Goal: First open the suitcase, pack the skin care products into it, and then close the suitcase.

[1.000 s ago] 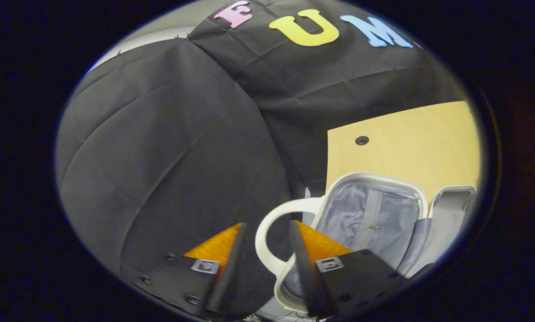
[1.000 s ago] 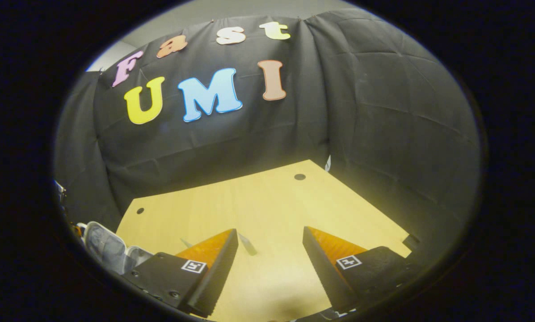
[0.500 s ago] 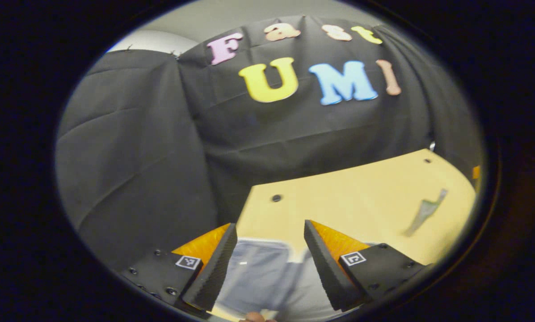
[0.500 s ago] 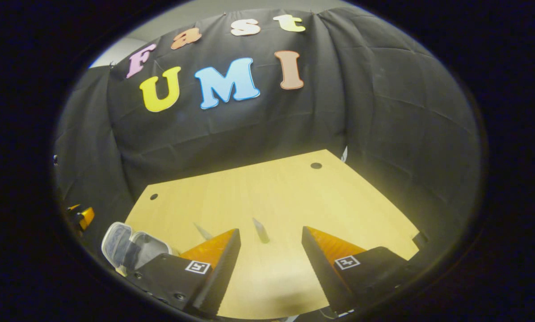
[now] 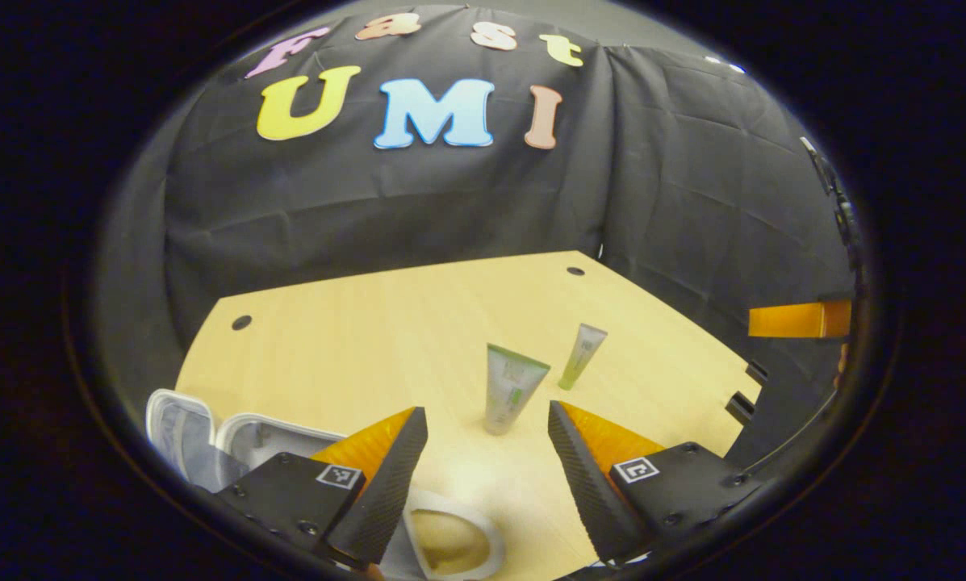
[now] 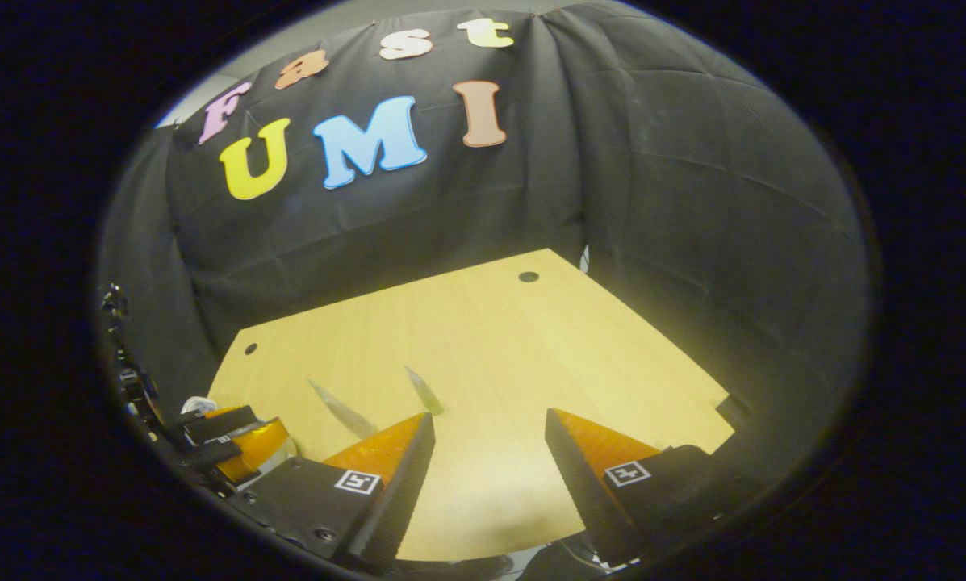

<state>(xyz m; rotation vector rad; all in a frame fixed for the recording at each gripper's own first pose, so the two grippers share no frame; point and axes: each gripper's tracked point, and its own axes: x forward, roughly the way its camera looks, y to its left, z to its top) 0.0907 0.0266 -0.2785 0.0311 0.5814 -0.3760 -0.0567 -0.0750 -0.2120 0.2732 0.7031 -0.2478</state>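
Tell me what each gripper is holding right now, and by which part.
Nothing is held. The left gripper and the right gripper are both open with only table between their fingers. Both tubes stand untouched.

A pale wooden bench spans both views, with small dark round holes near its far corners. Black cloth hangs behind and beside it; a strip of what may be grey wall shows above.
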